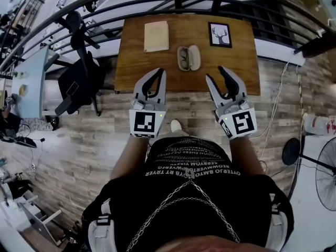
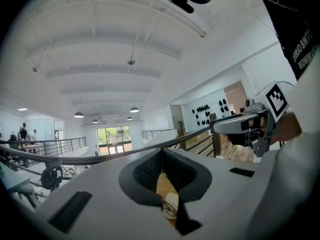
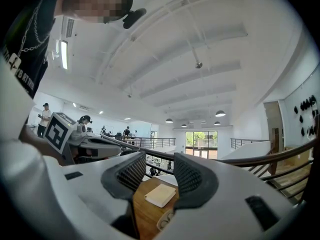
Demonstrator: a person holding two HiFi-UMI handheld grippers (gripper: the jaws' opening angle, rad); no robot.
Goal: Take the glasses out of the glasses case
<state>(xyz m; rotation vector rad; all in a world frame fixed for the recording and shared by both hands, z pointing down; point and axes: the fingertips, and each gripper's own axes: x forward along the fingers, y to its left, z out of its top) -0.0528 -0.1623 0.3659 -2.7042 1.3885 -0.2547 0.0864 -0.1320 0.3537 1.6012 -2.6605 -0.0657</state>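
- Wooden table [image 1: 136, 62] carries everything.
- Left gripper [image 1: 152, 76] and right gripper [image 1: 214, 73] hover at its near edge, both with jaws apart, holding nothing.
- Glasses case [image 1: 194, 57] lies open mid-table.
- Glasses [image 1: 183, 58] rest inside it.

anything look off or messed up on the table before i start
Nothing stands out. The glasses case lies open on the wooden table with the glasses inside, the book and framed picture lie flat, and the left hand-held gripper and right hand-held gripper are open and empty.
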